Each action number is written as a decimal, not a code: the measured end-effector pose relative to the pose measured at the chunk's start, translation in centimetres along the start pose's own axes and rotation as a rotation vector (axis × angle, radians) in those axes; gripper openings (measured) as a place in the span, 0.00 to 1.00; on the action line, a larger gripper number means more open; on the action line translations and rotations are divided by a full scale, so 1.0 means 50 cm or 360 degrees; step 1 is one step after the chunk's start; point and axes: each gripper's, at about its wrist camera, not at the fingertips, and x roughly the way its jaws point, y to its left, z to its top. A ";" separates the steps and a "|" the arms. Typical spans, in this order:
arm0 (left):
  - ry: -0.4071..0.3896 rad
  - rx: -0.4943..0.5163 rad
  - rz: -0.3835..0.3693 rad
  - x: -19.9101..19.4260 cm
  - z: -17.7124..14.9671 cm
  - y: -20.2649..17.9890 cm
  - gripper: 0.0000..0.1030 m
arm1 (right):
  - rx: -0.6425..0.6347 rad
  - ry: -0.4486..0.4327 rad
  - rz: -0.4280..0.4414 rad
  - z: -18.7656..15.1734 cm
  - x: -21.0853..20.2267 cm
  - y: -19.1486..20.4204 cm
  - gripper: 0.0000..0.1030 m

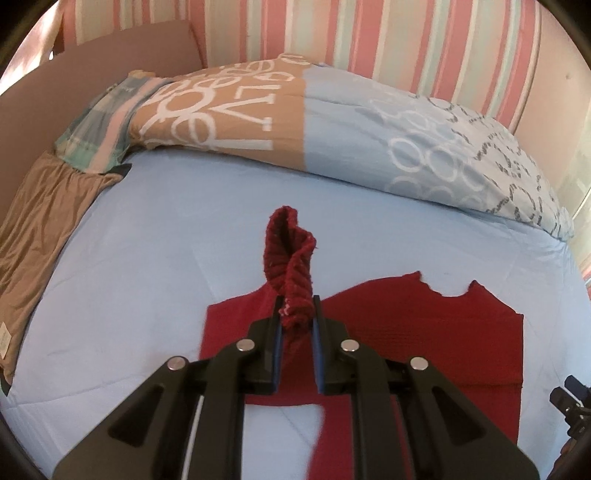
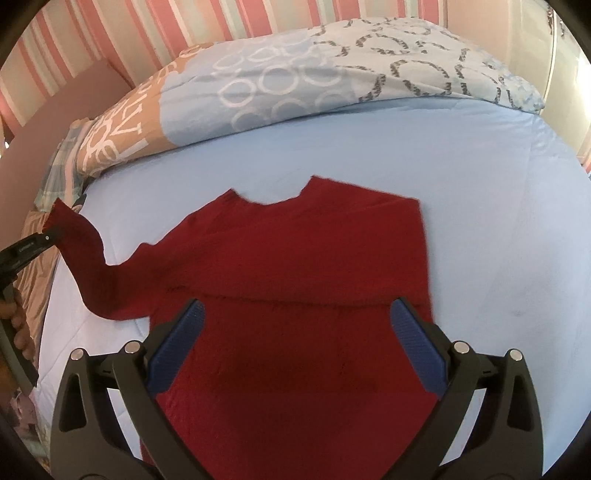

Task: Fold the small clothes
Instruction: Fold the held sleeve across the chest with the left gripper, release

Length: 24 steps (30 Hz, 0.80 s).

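A dark red knit sweater (image 2: 295, 258) lies flat on the light blue bed sheet (image 2: 369, 147), neckline toward the pillows; it also shows in the left wrist view (image 1: 424, 332). My left gripper (image 1: 297, 306) is shut on the cuff of the sweater's left sleeve (image 1: 291, 258) and holds it lifted off the bed; the sleeve hangs in an arc in the right wrist view (image 2: 88, 258), where the left gripper (image 2: 48, 236) shows at the left edge. My right gripper (image 2: 297, 314) is open, its blue pads (image 2: 417, 343) hovering over the sweater's body, holding nothing.
A patterned blue and tan duvet (image 1: 332, 122) is bunched along the far side of the bed. A brown cloth (image 1: 40, 236) and a plaid cloth (image 1: 99, 125) lie at the left. Striped wall (image 1: 332, 33) behind. Bare sheet surrounds the sweater.
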 end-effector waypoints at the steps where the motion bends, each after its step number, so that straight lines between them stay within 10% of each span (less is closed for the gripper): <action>1: 0.0005 -0.0001 0.0002 0.002 0.000 -0.012 0.13 | -0.0002 -0.0007 -0.0002 0.006 -0.004 -0.015 0.97; 24: 0.0107 0.0281 -0.0081 0.066 -0.086 -0.451 0.13 | 0.0156 -0.0019 -0.0076 0.015 -0.045 -0.327 0.97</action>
